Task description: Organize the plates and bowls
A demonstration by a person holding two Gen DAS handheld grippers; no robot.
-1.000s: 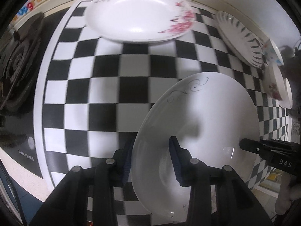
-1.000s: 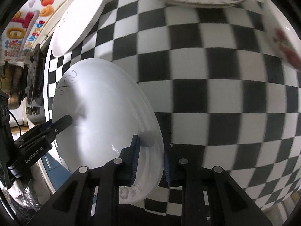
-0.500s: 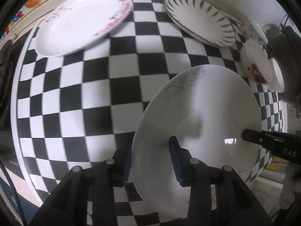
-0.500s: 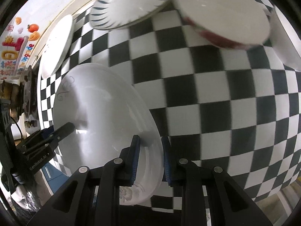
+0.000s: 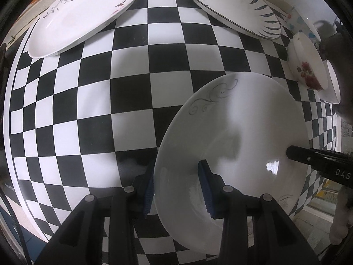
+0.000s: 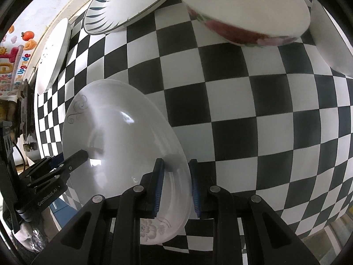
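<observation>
Shifted plate (image 5: pixel 231 132), both tools' grip unchanged

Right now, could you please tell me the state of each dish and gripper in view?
Scroll plate: held by both grippers, over the table.
Left gripper: shut on its rim.
Right gripper: shut on its opposite rim.
Pink-flower plate: on table.
Leaf plate: on table.
Rose bowl: upright.

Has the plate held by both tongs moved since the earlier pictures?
Yes. The held plate has travelled across the checkered cloth toward the red-flower bowl and striped plate, away from the pink-flower plate.
</observation>
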